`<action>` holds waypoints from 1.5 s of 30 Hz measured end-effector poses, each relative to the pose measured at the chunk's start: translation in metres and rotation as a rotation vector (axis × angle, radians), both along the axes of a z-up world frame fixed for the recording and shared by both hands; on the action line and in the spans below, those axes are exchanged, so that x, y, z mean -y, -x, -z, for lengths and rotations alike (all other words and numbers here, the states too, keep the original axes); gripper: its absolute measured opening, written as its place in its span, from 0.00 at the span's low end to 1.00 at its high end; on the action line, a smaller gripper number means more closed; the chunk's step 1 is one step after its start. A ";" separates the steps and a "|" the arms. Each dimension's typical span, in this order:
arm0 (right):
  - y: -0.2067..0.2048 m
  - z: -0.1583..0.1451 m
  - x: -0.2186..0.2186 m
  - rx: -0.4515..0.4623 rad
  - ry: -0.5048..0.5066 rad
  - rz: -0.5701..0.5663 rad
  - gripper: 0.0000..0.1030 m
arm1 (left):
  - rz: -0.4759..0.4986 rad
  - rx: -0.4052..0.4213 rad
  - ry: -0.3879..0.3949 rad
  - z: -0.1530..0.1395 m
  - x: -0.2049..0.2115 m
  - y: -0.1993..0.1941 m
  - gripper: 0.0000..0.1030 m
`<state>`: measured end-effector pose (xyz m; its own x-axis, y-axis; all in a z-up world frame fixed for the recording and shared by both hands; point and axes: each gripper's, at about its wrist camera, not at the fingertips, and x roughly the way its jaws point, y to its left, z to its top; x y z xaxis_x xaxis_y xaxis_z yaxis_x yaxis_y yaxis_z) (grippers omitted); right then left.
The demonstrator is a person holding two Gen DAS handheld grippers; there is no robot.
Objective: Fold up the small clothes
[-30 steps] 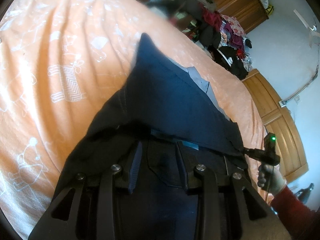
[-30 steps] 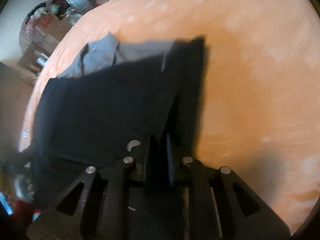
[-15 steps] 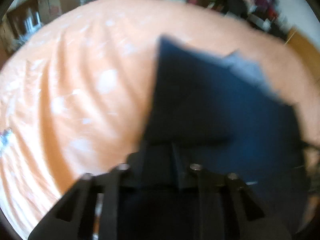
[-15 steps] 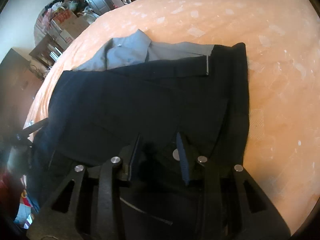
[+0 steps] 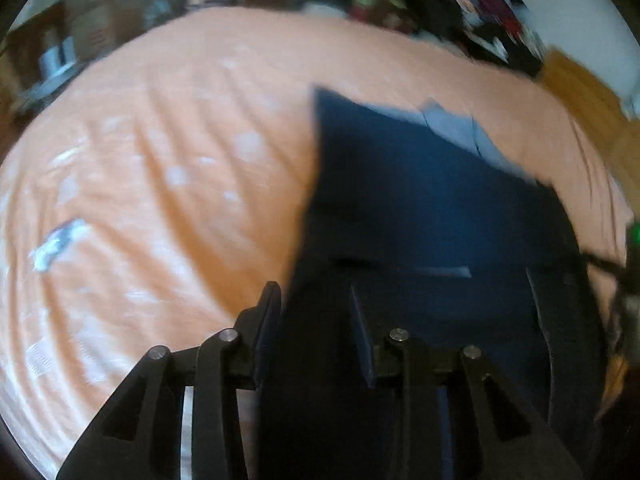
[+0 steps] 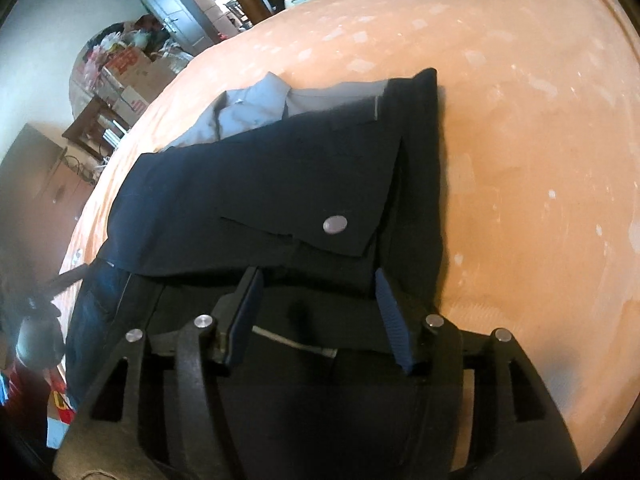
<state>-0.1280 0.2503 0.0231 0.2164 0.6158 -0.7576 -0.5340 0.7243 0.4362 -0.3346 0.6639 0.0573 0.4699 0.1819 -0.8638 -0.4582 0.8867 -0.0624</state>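
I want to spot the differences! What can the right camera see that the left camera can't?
Only the right wrist view shows a round silver button on the dark clothes, a door and cardboard boxes.

Only the left wrist view, which is blurry, shows a pile of clothes behind the bed and a green light at the right edge.

Both show the dark clothes, the grey shirt under them, the orange bedsheet, and an open gripper: right, left.

Orange patterned bed sheet (image 6: 520, 128), folded dark trousers (image 6: 260, 184) lying over grey shirt (image 6: 256, 100)
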 end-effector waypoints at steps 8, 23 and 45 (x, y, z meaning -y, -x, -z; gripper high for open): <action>0.011 -0.019 -0.001 0.028 -0.013 0.011 0.57 | -0.082 -0.050 -0.048 0.025 -0.022 -0.026 0.39; 0.055 -0.070 -0.207 0.033 -0.213 -0.401 0.52 | -0.143 0.085 0.046 0.029 -0.048 0.015 0.45; 0.091 -0.028 -0.422 -0.102 -0.236 -0.671 0.25 | -0.206 0.272 0.171 -0.009 -0.045 0.098 0.42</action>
